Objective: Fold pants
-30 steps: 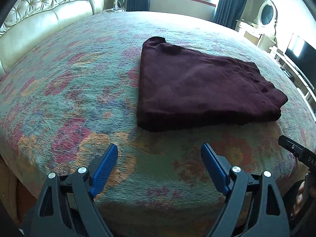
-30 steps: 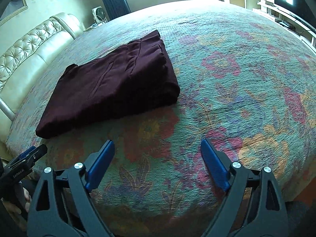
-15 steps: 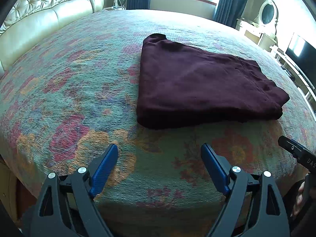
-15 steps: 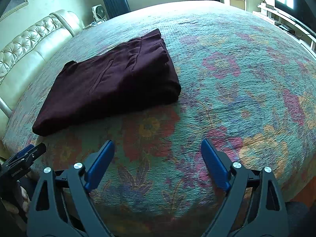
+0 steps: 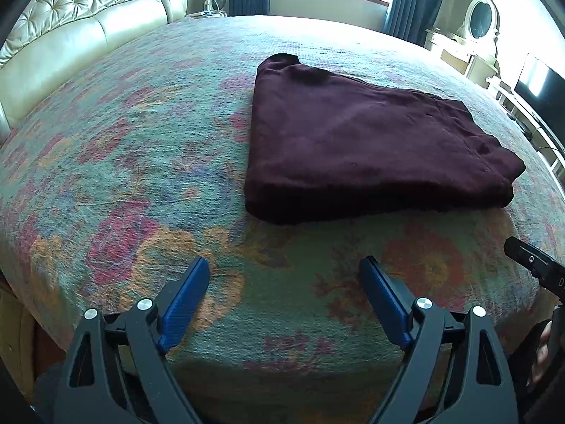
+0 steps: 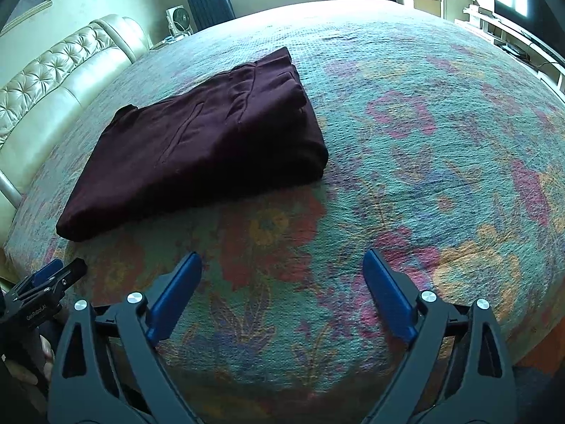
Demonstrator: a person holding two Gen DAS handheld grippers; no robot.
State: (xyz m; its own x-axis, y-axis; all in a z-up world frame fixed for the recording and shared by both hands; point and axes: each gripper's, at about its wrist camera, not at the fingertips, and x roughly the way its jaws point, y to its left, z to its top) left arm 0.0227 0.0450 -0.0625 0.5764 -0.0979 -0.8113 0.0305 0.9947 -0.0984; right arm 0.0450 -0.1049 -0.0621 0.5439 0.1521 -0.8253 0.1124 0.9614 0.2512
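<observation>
Your left tool (image 5: 284, 277) hangs with its blue pads spread wide and nothing between them, and your right tool (image 6: 282, 272) is just as wide and just as empty. Both point down over the near edge of the bed with its floral teal-and-red woven bedspread (image 5: 134, 148).

The dark maroon, plush-looking folded pants (image 5: 356, 141) lie flat on the bedspread ahead of both tools and apart from them: ahead and to the right of your left tool, ahead and to the left of your right one (image 6: 208, 137). They already sit as a compact, roughly rectangular stack, so the folding looks close to finished, or finished.

Expect the cloth to be soft, limp and fairly light; it will sag and slide open if you lift it by a single layer. If another fold is wanted, pinch through the whole thickness at the two near corners, one per tool, and carry them together so the layers stay aligned. The thick rounded edge nearest your right tool seems the bulkiest bite.

You cannot count the layers, and the fabric is so dark that seams and pockets barely read. The waistband and leg hems are hard to tell apart. The far corner curls up, hiding what is behind it, and the fisheye bends the bed's outline.
</observation>
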